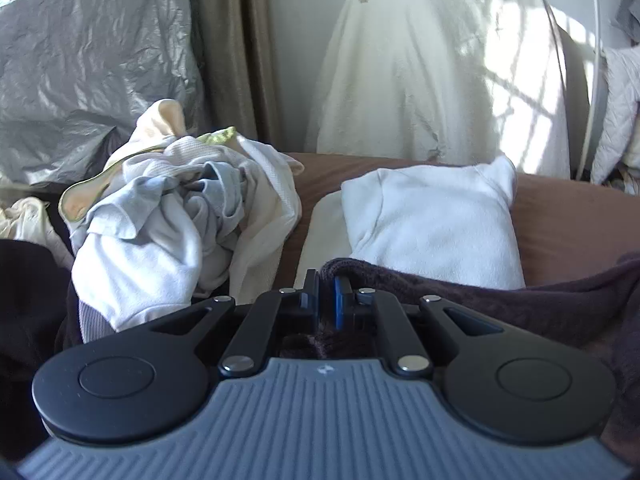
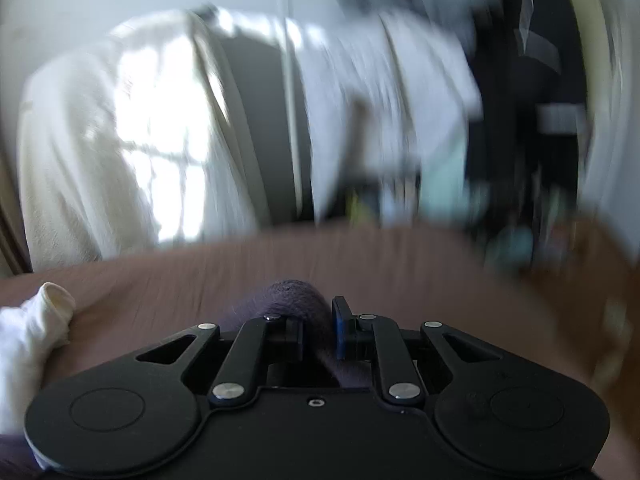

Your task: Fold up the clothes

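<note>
A dark purple fleece garment (image 1: 500,300) stretches to the right in the left wrist view. My left gripper (image 1: 327,292) is shut on its edge, with the fabric pinched between the pads. In the blurred right wrist view my right gripper (image 2: 318,330) is shut on a bunched fold of the same dark purple garment (image 2: 296,294), held above the brown bedcover (image 2: 280,264). A folded white garment (image 1: 432,220) lies just beyond the purple one. A heap of unfolded light clothes (image 1: 180,208) sits to the left.
A chair draped in a cream sheet (image 1: 440,72) stands behind the bed, and its cream sheet (image 2: 120,128) also shows in the right wrist view. Crumpled grey plastic (image 1: 88,60) and a brown curtain (image 1: 236,48) fill the back left. Hanging clothes (image 2: 400,100) and dark clutter stand at the right.
</note>
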Demonstrator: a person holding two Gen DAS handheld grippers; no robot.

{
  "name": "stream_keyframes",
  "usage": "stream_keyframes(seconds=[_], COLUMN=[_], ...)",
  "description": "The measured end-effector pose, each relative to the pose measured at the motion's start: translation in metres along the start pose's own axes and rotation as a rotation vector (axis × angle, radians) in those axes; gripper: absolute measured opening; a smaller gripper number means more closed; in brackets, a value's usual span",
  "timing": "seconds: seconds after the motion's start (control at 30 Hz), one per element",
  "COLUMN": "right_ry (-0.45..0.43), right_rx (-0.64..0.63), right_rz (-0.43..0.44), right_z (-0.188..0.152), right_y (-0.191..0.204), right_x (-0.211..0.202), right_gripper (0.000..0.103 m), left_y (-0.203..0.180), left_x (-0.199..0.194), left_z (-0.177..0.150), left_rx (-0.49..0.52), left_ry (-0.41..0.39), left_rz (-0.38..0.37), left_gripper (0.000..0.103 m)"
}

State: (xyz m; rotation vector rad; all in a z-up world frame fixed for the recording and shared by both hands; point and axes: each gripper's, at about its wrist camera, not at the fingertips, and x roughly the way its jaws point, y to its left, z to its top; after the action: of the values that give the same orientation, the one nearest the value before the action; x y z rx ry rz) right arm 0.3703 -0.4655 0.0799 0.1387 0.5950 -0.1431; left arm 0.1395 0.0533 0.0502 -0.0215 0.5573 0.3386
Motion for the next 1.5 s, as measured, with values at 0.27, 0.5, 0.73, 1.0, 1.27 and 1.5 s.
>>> stream_keyframes(seconds=[0.27, 0.5, 0.73, 1.0, 1.27, 1.5], right_ry=[0.172, 0.207, 0.381, 0.543, 0.408, 0.219], right_rx=[-0.163, -0.417, -0.218, 0.009, 0.002, -0.004], right_rz=[0.246, 0.523, 0.686, 0.460, 0.168, 0.242], right_z=[-0.128, -0.162, -0.152, -0.179, -0.185, -0.133], right_y=[0.058, 0.129, 0.171, 0.200, 0.196, 0.160], right_x=[-0.063, -0.096, -0.064, 0.004, 0.033, -0.055], right_gripper=[0.062, 0.071, 0.085, 0.085, 0.020, 0.018], left_y=[-0.008, 0.057, 0.071, 0.067, 0.052, -0.012], left_x=[0.023, 0.013, 0.082, 0.085, 0.040, 0.018], left_z=[0.002, 0.042, 0.055, 0.012, -0.012, -0.052], left_rx=[0.089, -0.098, -0.078, -0.132, -0.176, -0.082], left_ry=[-0.037, -0.196, -0.055, 0.035, -0.074, -0.108], left_rz=[-0.071, -0.094, -0.105, -0.248, -0.418, -0.516], left_gripper=[0.007, 0.007, 0.009, 0.041, 0.051, 0.052])
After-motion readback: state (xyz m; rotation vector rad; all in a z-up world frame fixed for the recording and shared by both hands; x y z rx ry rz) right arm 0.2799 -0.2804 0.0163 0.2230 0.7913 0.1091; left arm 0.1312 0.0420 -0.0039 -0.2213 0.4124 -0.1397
